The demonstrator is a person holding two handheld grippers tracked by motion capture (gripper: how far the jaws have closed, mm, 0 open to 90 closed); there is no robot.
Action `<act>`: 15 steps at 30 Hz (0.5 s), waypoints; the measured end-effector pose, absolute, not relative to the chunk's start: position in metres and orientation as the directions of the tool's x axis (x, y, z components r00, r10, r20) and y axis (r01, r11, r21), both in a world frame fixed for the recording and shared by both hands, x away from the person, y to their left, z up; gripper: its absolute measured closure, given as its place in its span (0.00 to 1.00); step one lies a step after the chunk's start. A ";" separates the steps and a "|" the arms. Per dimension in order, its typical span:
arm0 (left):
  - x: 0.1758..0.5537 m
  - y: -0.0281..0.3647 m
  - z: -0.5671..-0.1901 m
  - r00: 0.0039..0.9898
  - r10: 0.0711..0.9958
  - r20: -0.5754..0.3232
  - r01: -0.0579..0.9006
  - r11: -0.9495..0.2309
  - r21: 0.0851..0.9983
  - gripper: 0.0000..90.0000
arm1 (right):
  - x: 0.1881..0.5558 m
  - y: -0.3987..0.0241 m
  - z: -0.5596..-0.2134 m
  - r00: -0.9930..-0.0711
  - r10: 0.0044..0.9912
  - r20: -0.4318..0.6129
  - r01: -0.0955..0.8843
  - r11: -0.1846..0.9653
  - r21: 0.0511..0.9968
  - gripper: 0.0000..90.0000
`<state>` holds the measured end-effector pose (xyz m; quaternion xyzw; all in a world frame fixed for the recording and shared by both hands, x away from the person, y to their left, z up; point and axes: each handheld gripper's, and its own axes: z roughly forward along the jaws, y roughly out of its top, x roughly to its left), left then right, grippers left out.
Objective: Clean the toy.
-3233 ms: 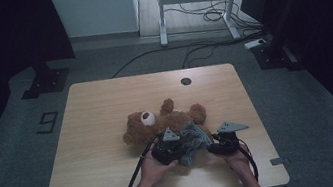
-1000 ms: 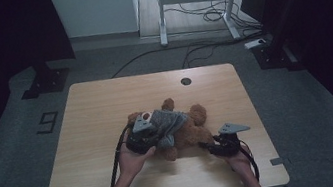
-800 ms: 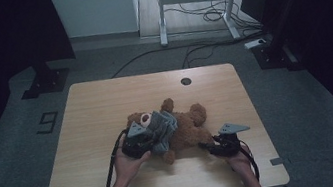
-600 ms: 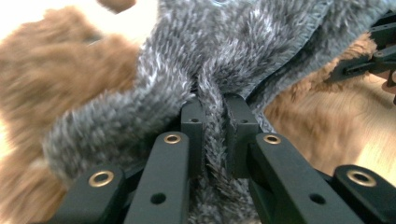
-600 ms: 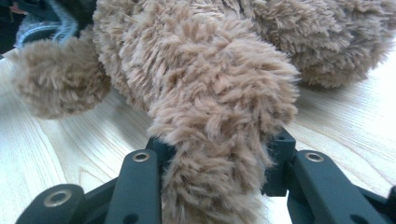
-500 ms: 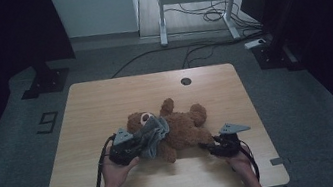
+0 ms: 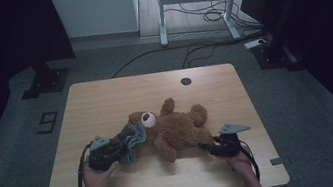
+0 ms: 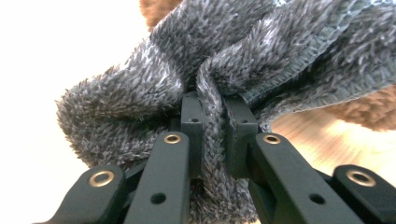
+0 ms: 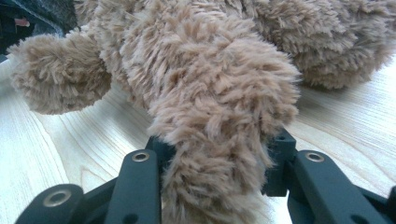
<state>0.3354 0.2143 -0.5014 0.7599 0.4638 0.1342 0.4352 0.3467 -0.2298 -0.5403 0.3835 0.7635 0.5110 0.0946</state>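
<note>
Fuzzy grey knit cloth (image 8: 243, 60) pinched in left tool (image 8: 215, 116); shaggy bear (image 7: 180, 127) limb in right tool (image 9: 219, 154).

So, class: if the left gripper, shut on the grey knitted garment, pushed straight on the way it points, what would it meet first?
Probably the teddy bear's head. The left gripper points across the table toward it, with the bunched grey garment held between. Depth is hard to judge.

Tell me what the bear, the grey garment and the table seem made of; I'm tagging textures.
Teddy bear: brown plush, probably synthetic; long shaggy fibres show. Grey garment: fuzzy knit, ribbed along its edge, pinched in the left tool. Table: pale wood or wood-look laminate, matte, with visible grain.
</note>
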 end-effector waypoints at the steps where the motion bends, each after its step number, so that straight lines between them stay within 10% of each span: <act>1: 0.335 0.215 -0.499 0.533 0.823 -0.199 0.584 -0.188 0.790 0.89 | 0.347 -0.230 -0.540 -0.687 0.683 0.248 0.489 0.183 0.853 0.66; 15: 0.347 0.162 -0.434 0.635 0.753 -0.173 0.480 -0.209 0.852 0.89 | 0.347 -0.230 -0.541 -0.686 0.684 0.248 0.490 0.183 0.852 0.66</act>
